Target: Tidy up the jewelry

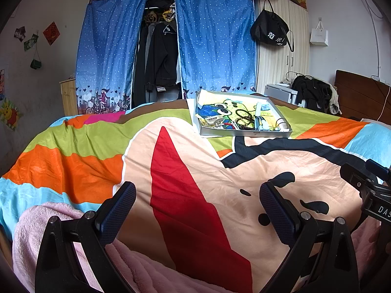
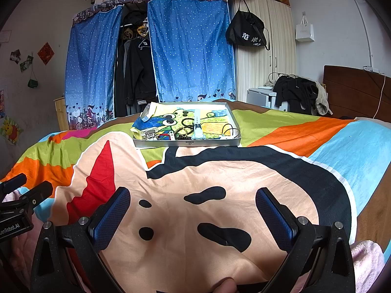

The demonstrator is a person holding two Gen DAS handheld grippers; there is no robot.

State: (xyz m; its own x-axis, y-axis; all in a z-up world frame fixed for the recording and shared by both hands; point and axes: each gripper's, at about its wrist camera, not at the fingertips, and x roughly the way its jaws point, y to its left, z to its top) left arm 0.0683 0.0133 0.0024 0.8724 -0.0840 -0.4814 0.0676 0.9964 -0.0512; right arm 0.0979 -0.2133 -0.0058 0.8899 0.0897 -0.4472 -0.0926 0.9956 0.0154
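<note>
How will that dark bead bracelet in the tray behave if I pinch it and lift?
The dark bead bracelet lies in loose loops, so it will probably hang limp and swing. Its round beads may slip between the pads. It lies against the pale watch strap in the tray, so it might drag it.

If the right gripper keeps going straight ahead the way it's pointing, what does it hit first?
Probably the near wall of the metal tray holding the jewelry. The right gripper is open and aimed roughly at it, with only the cartoon bedspread between. If it points slightly downward, it would brush the bedspread first; depth is unclear.
</note>
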